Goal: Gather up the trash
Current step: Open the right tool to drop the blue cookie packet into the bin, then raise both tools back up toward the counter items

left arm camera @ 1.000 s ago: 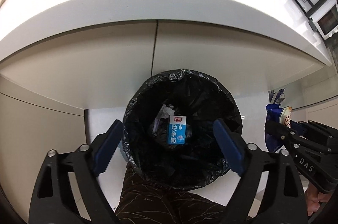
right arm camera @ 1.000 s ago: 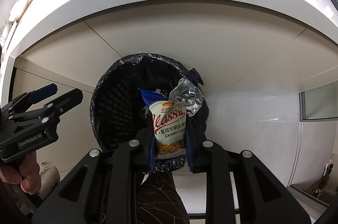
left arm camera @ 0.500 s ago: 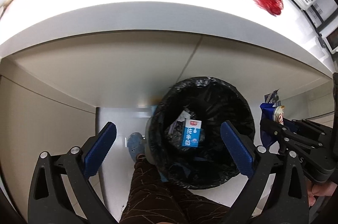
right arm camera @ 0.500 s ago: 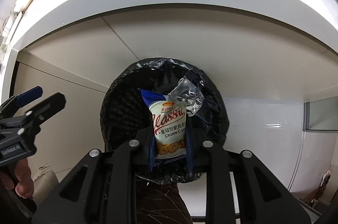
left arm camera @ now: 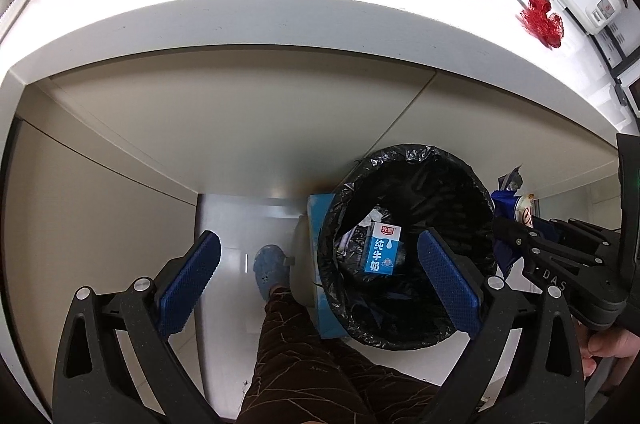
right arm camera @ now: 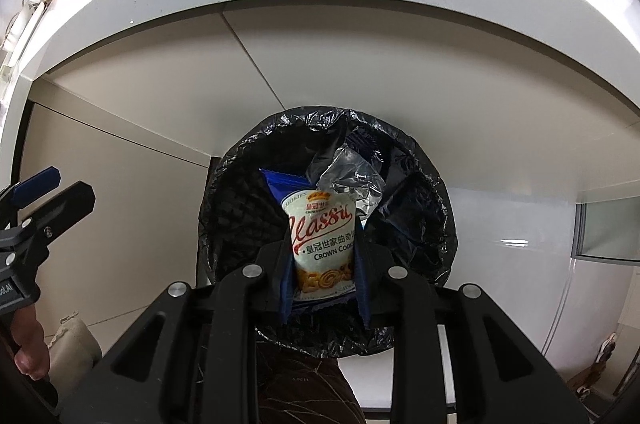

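Tongs number two: right tongs (right arm camera: 322,274), just easing apart, clamp one cookie packet (right arm camera: 322,244) over one black-lined bin (right arm camera: 436,208); left tongs (left arm camera: 318,278) gape empty beside one milk carton (left arm camera: 383,255).

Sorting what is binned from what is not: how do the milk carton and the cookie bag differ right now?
The milk carton lies loose inside the bin; the cookie bag hangs above it between the right gripper's fingers, whose jaws have just been opening. The carton is a crisp blue-and-white box; the bag is crumpled, torn open, with silver foil showing. Both are printed food packaging, over the same black liner.
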A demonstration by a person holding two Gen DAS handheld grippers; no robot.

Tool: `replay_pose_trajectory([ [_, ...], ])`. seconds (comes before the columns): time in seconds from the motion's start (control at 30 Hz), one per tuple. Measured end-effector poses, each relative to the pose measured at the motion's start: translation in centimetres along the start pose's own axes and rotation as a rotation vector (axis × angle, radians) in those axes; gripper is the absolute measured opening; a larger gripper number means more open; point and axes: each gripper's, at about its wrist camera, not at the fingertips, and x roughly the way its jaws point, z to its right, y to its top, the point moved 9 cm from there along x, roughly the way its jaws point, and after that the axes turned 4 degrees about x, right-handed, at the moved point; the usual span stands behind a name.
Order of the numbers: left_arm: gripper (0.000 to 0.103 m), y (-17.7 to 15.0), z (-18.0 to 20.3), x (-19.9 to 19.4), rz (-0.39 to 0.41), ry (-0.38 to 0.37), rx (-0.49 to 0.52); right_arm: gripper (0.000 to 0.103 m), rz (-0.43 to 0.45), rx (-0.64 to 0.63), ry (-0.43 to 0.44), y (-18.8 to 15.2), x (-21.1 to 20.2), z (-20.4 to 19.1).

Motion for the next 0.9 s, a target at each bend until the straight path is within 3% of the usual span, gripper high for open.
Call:
replay_pose_trajectory([
  [0.2,0.097,0.1,0.4,0.0,-0.003,-0.001,0.018,0.039,0.013,0.021,-0.002,0.2,0.0,0.2],
  [0.37,0.097,0.3,1.1,0.2,-0.001,-0.013,0.025,0.066,0.043,0.035,-0.005,0.5,-0.9,0.5],
  [0.53,0.097,0.5,1.7,0.1,0.004,-0.023,0.038,0.085,0.084,0.06,-0.03,0.9,-1.9,1.3],
  [0.7,0.097,0.9,2.1,-0.4,0.006,-0.036,0.036,0.09,0.094,0.078,-0.045,1.2,-3.2,2.2],
  [0.9,0.097,2.4,2.2,-2.8,0.038,-0.048,0.023,0.09,0.164,0.079,-0.054,2.8,-7.1,2.7],
])
